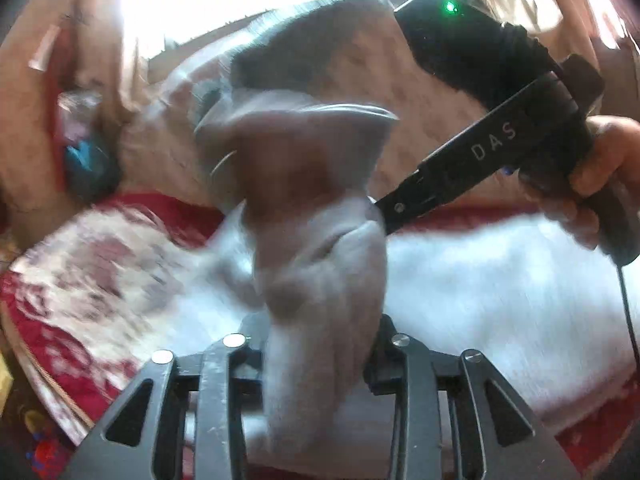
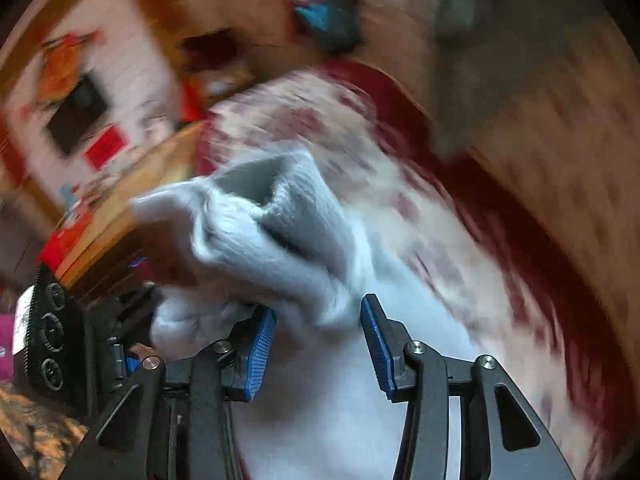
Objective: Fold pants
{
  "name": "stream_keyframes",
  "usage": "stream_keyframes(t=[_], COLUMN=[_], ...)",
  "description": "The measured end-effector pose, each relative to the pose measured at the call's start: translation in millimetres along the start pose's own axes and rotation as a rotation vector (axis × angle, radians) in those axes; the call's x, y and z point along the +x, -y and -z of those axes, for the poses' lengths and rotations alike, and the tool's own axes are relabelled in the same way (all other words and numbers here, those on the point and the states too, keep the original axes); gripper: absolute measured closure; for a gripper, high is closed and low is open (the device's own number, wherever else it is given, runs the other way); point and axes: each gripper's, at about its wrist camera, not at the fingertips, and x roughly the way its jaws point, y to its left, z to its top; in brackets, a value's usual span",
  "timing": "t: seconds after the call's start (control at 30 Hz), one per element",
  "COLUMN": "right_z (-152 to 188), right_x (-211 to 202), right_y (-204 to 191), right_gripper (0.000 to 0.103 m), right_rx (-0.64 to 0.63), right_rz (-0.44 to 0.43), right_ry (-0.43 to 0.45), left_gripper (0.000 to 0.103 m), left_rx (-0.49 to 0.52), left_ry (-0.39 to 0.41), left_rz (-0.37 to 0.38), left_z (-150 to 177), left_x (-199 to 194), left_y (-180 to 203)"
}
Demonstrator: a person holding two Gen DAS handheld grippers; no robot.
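The pants (image 1: 316,248) are pale grey soft cloth. In the left wrist view a bunch of them rises between the fingers of my left gripper (image 1: 316,334), which is shut on it; the pads are hidden by cloth. My right gripper (image 1: 382,216), held by a hand (image 1: 600,176), comes in from the right and its tip bites into the same bunch. In the right wrist view the pants (image 2: 280,216) bulge up between the blue pads (image 2: 260,344), and my right gripper (image 2: 318,332) is shut on that fold. More of the pale cloth (image 1: 500,272) lies spread on the bed below.
A red and white patterned bedspread (image 1: 80,264) covers the bed (image 2: 320,120). A tan blanket (image 1: 420,92) is heaped behind it. A blue object (image 2: 328,16) sits at the far side. A wooden edge (image 2: 132,200) runs along the bed. Both views are blurred.
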Motion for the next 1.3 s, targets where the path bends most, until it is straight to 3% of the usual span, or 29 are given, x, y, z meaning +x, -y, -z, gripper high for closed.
stream_keyframes(t=[0.13, 0.2, 0.27, 0.37, 0.47, 0.57, 0.67, 0.73, 0.8, 0.83, 0.93, 1.03, 1.1, 1.2, 1.23, 1.27, 1.3], right_z=[46.7, 58.9, 65.5, 67.9, 56.4, 36.9, 24.8, 17.5, 16.6, 16.5, 15.9, 13.5, 10.9, 8.3, 8.2, 7.8, 7.1], right_x=[2.3, -13.5, -40.2, -77.3, -92.1, -78.3, -51.7, -26.5, -7.0, 1.7, 5.7, -4.8, -9.6, -9.5, -9.1, -8.8, -9.0], right_y=[40.2, 49.8, 54.8, 49.2, 29.1, 6.2, -6.5, -6.2, 0.2, 2.9, 10.4, 8.5, 1.4, -7.2, -8.2, -9.2, -9.7], right_gripper=[0.047, 0.042, 0.027, 0.023, 0.017, 0.017, 0.017, 0.017, 0.025, 0.044, 0.071, 0.075, 0.075, 0.075, 0.075, 0.075, 0.073], right_rx=[0.161, 0.214, 0.287, 0.348, 0.316, 0.263, 0.251, 0.259, 0.268, 0.27, 0.327, 0.346, 0.324, 0.308, 0.311, 0.31, 0.306], right_rz=[0.202, 0.229, 0.247, 0.246, 0.193, 0.165, 0.121, 0.152, 0.157, 0.136, 0.031, -0.04, -0.053, -0.053, -0.06, -0.056, -0.047], right_ry=[-0.099, -0.067, 0.005, 0.135, 0.205, 0.199, 0.169, 0.13, 0.084, 0.065, 0.072, 0.107, 0.112, 0.101, 0.101, 0.101, 0.099], left_gripper=[0.046, 0.037, 0.022, 0.019, 0.017, 0.017, 0.017, 0.017, 0.017, 0.017, 0.017, 0.017, 0.017, 0.017, 0.029, 0.057, 0.067], left_rx=[0.012, -0.018, -0.068, -0.111, -0.133, -0.166, -0.173, -0.147, -0.108, -0.082, -0.016, 0.029, 0.002, -0.064, -0.079, -0.102, -0.124], left_ry=[-0.055, -0.048, -0.026, 0.016, 0.034, 0.037, 0.016, -0.002, -0.024, -0.028, -0.022, 0.003, 0.01, 0.001, -0.006, -0.03, -0.067], left_rz=[0.072, 0.104, 0.139, 0.148, 0.106, 0.061, 0.077, 0.082, 0.074, 0.07, 0.053, 0.019, 0.018, 0.024, 0.036, 0.06, 0.078], left_z=[9.2, 9.3, 8.3, 3.7, -4.9, -17.8, -21.2, -18.1, -14.4, -11.7, -5.6, -5.4, -8.9, -13.6, -13.9, -13.5, -12.9], left_x=[1.9, -7.1, -21.7, -48.4, -57.0, -51.1, -40.3, -34.9, -22.9, -17.5, -8.5, 0.3, 5.1, 16.0, 19.4, 23.9, 28.5], left_y=[17.3, 12.6, 1.1, -14.0, -29.4, -41.7, -40.0, -31.5, -22.6, -16.7, -3.6, 3.1, -1.8, -12.4, -14.9, -19.0, -22.9])
